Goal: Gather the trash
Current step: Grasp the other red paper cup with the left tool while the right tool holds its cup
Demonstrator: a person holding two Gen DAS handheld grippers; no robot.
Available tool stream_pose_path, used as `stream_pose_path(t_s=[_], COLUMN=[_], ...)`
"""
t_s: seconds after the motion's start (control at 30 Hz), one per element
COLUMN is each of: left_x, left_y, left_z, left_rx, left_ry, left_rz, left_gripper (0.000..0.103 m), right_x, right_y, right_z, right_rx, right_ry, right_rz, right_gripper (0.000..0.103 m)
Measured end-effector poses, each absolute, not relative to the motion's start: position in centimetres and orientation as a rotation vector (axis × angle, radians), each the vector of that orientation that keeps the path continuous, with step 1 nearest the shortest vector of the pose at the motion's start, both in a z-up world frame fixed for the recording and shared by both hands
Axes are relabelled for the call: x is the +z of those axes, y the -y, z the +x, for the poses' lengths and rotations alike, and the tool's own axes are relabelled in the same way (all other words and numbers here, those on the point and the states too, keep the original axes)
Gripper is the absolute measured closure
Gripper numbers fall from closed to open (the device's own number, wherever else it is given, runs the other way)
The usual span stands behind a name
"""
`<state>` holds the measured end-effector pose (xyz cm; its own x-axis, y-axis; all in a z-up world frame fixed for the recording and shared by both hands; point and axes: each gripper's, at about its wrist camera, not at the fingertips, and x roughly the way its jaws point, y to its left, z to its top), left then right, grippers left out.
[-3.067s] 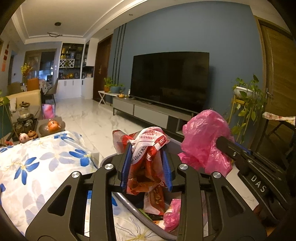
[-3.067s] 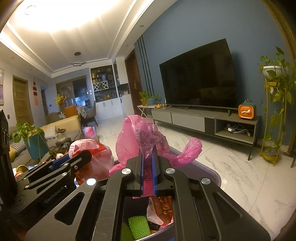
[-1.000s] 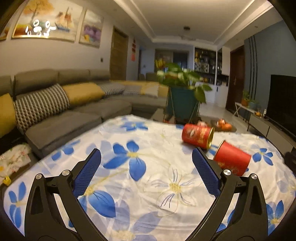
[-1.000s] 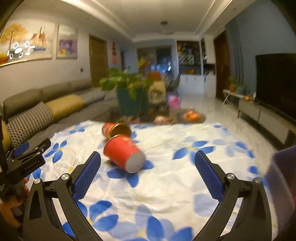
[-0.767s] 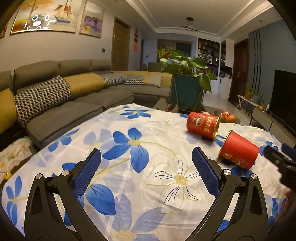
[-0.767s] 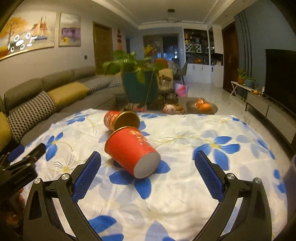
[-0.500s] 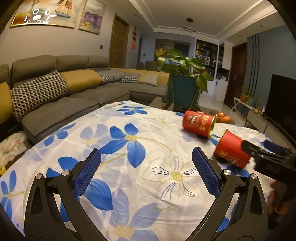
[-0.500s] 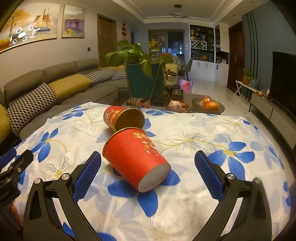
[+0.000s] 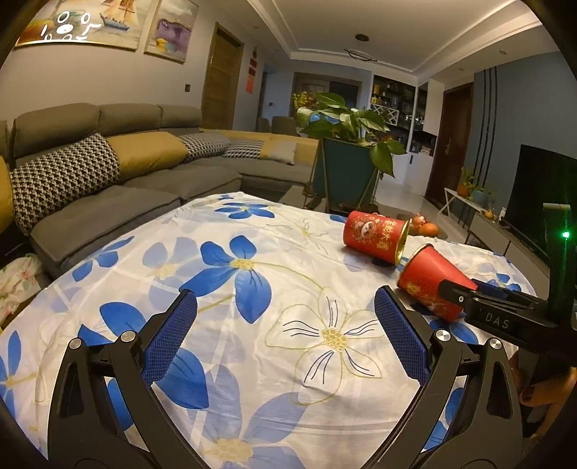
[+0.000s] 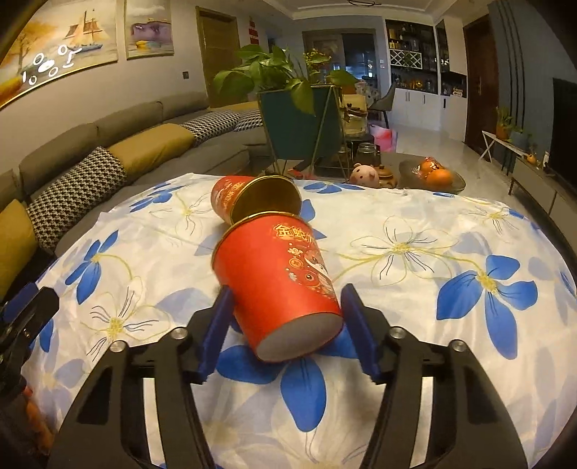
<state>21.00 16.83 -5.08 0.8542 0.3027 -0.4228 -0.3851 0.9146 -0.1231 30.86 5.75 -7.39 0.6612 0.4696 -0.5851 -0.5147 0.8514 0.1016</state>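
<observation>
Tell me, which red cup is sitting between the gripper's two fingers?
The nearer red cup, lying on its side with its grey bottom facing the camera. The right gripper has just been closing around it. The other red cup lies behind, gold inside showing.

A long grey sectional sofa (image 9: 108, 202) runs along the pale left wall, carrying mustard-yellow cushions (image 9: 144, 153) and black-and-white houndstooth pillows (image 9: 61, 176). Two framed sailing-boat paintings (image 10: 54, 43) hang above it, beside a brown wooden door (image 9: 220, 77). The table (image 9: 252, 288) in front is covered by a white cloth printed with large blue flowers. Behind it a leafy green plant in a tall teal planter on thin gold legs (image 9: 342, 173) stands on the glossy pale marble floor (image 10: 425, 140). On the right, a dark flat television (image 9: 541, 198) hangs on a blue-grey wall above a low grey cabinet. Warm light glows from the recessed white ceiling (image 9: 378, 32), and lit white shelving (image 10: 422, 54) fills the far end.
</observation>
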Motion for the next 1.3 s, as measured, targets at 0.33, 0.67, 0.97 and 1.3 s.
stream_pose_path(t_s=[0.33,0.67,0.97,1.3], left_x=[-4.8,-2.0,-3.3,-6.2], left_y=[-16.0,-12.7,-11.2,-12.0], left_z=[21.3,25.6,35.1,39.5], left_rx=[0.316,0.247,0.214,0.207], left_ry=[-0.41,-0.37,-0.474,-0.634], left_rz=[-0.174,-0.103,-0.106,-0.163], left_gripper=[0.006,0.007,0.035,0.078], right_x=[-6.4,-4.6,-3.7,-3.7], right_y=[-4.6,1.3,6.0,6.5], right_z=[28.5,26.7,26.6,26.4], right_rx=[0.555,0.367,0.281,0.294], right_ry=[-0.588,-0.484,-0.433,-0.423], right_rz=[-0.072,0.055,0.164,0.189], right_gripper=[0.05,0.05,0.05,0.049])
